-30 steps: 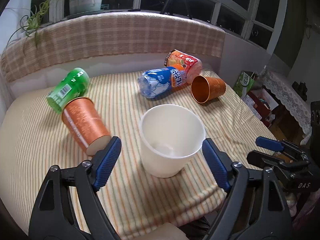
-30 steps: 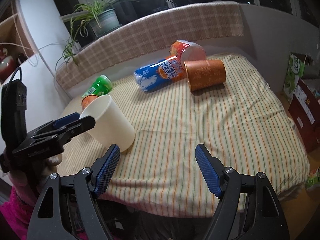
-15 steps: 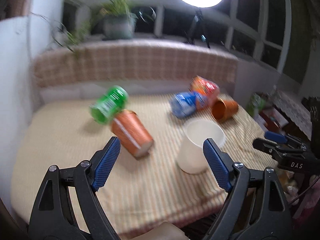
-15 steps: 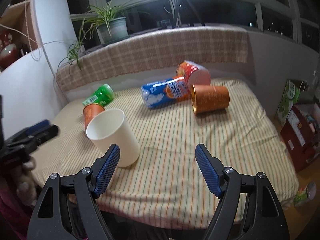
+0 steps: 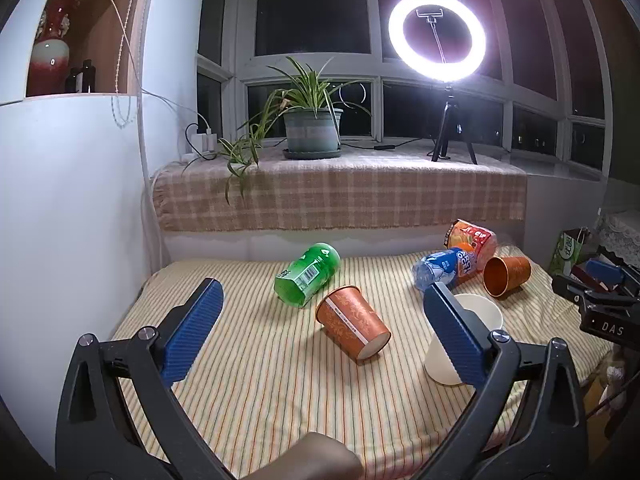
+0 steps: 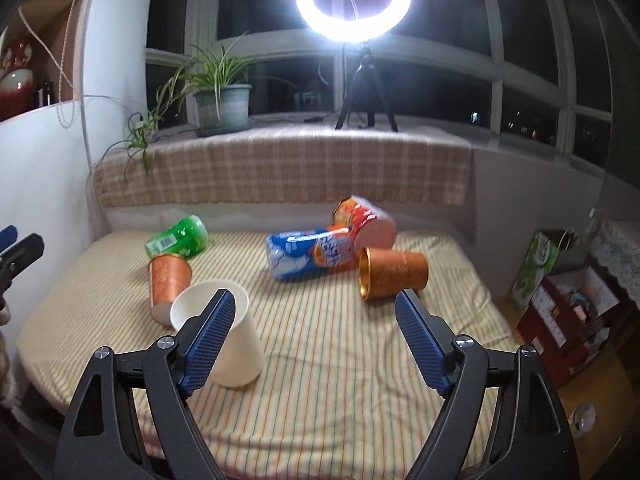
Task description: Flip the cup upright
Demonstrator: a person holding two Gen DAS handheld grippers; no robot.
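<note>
White paper cup (image 6: 224,332) upright, mouth up, near-left on striped tablecloth (image 6: 320,360), so flip looks done; left gripper (image 5: 320,328) and right gripper (image 6: 312,340) spread wide, empty, clear of it.

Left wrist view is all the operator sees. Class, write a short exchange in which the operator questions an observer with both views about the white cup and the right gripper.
Operator: The left gripper hides the base of the white cup. Is it standing?
Observer: Yes. The right wrist view shows it mouth up, base on the striped cloth.
Operator: Is the right gripper holding anything?
Observer: No. The right gripper is open, with nothing clamped between its fingers.
</note>
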